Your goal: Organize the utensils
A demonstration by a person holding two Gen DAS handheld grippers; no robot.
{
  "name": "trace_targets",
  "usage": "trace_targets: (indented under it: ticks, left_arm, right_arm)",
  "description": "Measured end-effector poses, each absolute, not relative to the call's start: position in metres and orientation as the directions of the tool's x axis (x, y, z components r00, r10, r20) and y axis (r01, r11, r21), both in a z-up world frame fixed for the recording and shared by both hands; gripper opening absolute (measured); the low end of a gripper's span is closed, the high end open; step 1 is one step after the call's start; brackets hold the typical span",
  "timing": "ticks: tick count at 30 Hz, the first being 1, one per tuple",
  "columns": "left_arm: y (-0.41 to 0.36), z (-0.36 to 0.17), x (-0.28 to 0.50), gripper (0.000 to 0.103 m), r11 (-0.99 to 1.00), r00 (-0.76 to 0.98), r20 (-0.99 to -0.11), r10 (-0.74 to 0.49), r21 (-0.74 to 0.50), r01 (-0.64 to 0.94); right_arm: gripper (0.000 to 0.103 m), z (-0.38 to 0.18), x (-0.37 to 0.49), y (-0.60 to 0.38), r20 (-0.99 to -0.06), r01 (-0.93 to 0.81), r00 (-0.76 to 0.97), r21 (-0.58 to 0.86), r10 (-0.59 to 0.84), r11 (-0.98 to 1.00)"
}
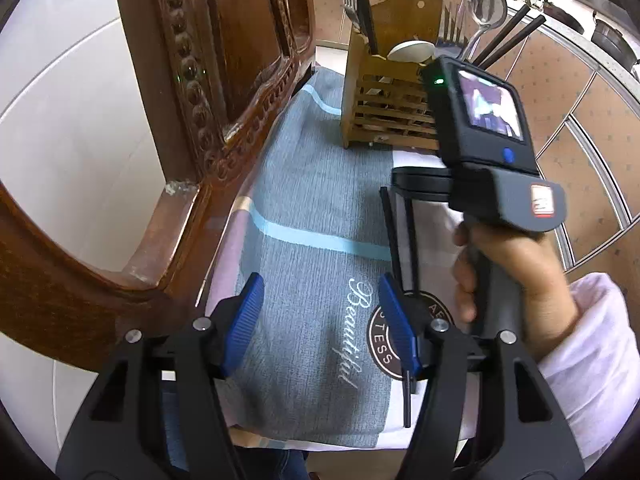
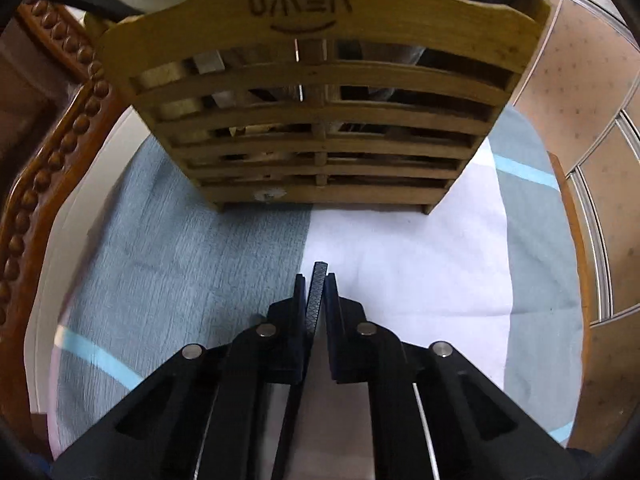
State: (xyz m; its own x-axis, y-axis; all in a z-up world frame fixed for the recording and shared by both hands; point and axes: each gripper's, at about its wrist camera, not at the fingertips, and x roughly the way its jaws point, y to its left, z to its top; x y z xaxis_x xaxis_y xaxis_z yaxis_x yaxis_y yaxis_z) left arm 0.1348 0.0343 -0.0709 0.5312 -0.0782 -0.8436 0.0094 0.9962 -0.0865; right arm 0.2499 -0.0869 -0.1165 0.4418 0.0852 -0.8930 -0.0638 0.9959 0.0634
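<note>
A slatted wooden utensil holder (image 1: 386,116) stands at the far end of the cloth; it fills the top of the right wrist view (image 2: 316,120). It holds a metal ladle (image 1: 486,8), forks (image 1: 452,24), black chopsticks (image 1: 516,32), a white spoon (image 1: 412,50) and a black handle (image 1: 366,12). My left gripper (image 1: 320,320) is open and empty above the cloth. My right gripper (image 2: 316,280) is shut on a black textured utensil handle (image 2: 314,304), in front of the holder. In the left wrist view, a thin black utensil (image 1: 398,264) hangs below the right gripper.
A blue-grey and white cloth (image 1: 304,208) with the word "Beautiful" covers the table. A carved wooden chair back (image 1: 224,80) stands close on the left. Brown patterned cabinet doors (image 1: 580,128) are on the right. A counter with pots (image 1: 600,28) is at the far right.
</note>
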Motion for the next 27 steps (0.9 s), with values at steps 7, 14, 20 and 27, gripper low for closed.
trace_targets:
  ticks: [7, 14, 20, 27]
  left_arm:
    - [0.029, -0.080, 0.145, 0.059, 0.994, 0.507, -0.856, -0.101, -0.103, 0.024]
    - [-0.001, -0.099, 0.162, 0.059, 0.988, 0.446, -0.882, -0.156, -0.130, 0.088]
    - [-0.033, -0.124, 0.175, 0.041, 0.977, 0.366, -0.910, -0.195, -0.148, 0.154]
    - [-0.042, -0.140, 0.177, 0.009, 0.975, 0.338, -0.921, -0.194, -0.141, 0.174]
  right_arm:
    - [0.009, -0.116, 0.229, -0.119, -0.923, -0.129, 0.380, 0.018, 0.066, 0.992]
    - [0.010, -0.112, 0.206, -0.179, -0.946, -0.027, 0.322, 0.044, 0.050, 0.999]
    - [0.022, -0.106, 0.185, -0.202, -0.944, -0.010, 0.320, 0.085, 0.084, 0.996]
    - [0.022, -0.100, 0.166, -0.205, -0.938, -0.041, 0.331, 0.096, 0.104, 0.995]
